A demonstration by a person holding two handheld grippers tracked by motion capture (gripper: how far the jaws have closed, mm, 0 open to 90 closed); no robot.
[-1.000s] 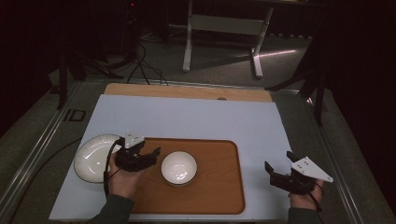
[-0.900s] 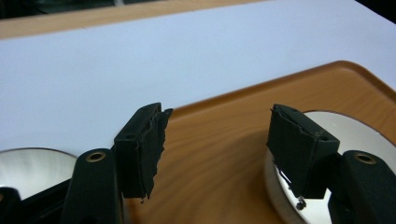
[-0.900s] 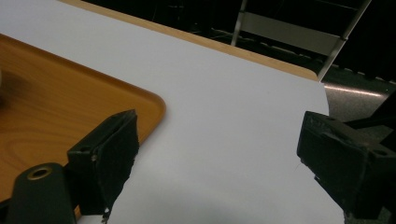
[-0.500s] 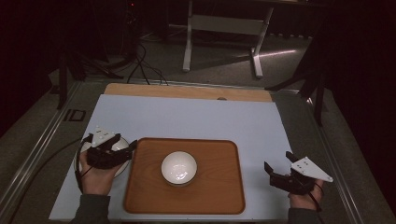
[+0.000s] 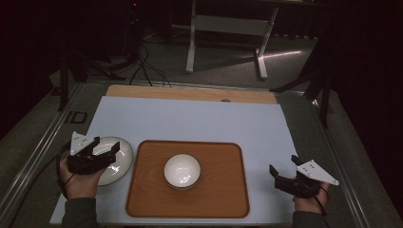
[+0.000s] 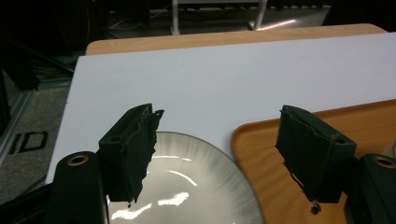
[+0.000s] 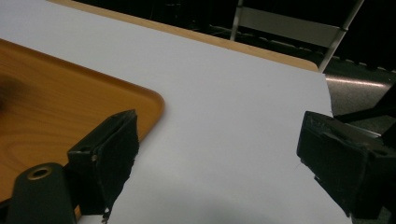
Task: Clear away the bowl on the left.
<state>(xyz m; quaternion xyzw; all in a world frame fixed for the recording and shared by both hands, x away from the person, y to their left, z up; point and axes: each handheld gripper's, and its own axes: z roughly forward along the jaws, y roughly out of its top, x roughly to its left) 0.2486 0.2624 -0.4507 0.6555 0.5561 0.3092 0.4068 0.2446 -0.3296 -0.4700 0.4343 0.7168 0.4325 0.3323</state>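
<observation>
Dim room, lit tabletop, glare on plate, bg black.

Left gripper hides part of the plate.

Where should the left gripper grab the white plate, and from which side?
Probably the plate's thin raised rim on its near left edge, where the open left gripper hovers. It lies flat on the table, its right edge close beside the tray, so come in low there.
</observation>
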